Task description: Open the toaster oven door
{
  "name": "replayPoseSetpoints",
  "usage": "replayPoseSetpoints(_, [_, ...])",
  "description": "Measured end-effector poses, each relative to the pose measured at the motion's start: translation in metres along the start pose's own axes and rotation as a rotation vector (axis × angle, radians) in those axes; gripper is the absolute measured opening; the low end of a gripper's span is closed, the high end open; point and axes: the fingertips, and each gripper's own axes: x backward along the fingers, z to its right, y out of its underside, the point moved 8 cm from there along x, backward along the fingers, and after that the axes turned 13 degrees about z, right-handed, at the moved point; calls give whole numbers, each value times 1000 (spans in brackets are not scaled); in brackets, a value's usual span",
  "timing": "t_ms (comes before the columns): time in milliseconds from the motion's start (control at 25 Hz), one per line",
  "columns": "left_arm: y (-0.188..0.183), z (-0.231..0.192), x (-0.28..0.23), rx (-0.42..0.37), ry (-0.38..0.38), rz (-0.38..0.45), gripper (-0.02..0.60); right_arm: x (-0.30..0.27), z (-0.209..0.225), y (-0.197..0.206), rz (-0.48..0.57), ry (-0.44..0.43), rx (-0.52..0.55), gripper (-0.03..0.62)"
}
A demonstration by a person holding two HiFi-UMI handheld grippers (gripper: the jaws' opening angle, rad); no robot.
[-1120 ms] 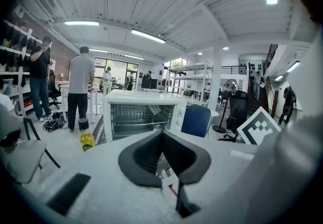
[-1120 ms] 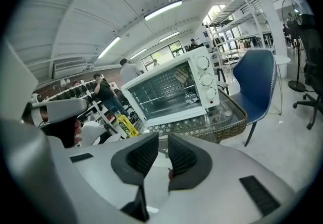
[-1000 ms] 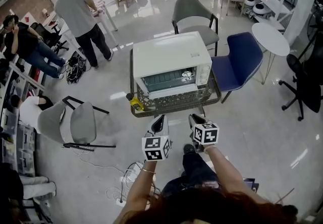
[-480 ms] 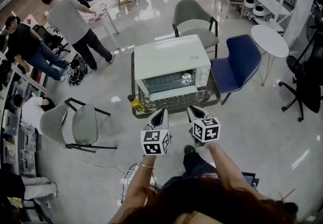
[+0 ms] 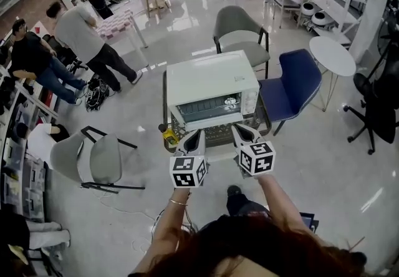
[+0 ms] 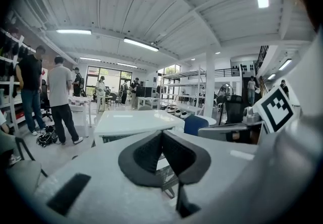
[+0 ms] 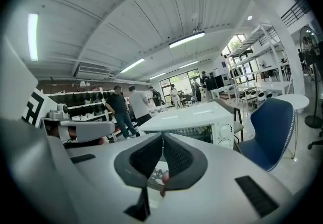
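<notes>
Head view: steep look down on the glossy pale floor (image 5: 349,163) of an open workroom; people (image 5: 81,32) stand and sit at far left.
Cart: metal frame with a wire-mesh rim (image 5: 215,136), mid-frame, directly ahead of both grippers.
Toaster oven: white (image 5: 211,76), sits on the cart and takes up most of its top. Its glass door (image 5: 209,109) faces the person and is closed, with knobs at its right end.
Chairs: blue chair (image 5: 293,85) just right of the cart; grey chair (image 5: 240,29) behind the cart; second grey chair (image 5: 93,157) well apart on the left.
Round table: white (image 5: 333,51), beyond the blue chair.
Left gripper: (image 5: 196,138) held near the cart's front edge, left of centre, short of the door. Left gripper view shows the jaws together at the tips, nothing between them.
Right gripper: (image 5: 240,133) beside the left one, short of the door, pointing at the oven. Its jaws have just been closing; right gripper view shows the pads meeting, nothing between them.
Yellow object: small (image 5: 168,137), at the cart's front-left corner just beside the left gripper; kind not discernible.
</notes>
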Motion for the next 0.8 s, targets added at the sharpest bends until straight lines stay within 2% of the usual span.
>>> replayPoseSetpoints(800, [-49, 4, -19, -14, 20, 73, 14, -9, -5, -61, 130, -29, 30, 2])
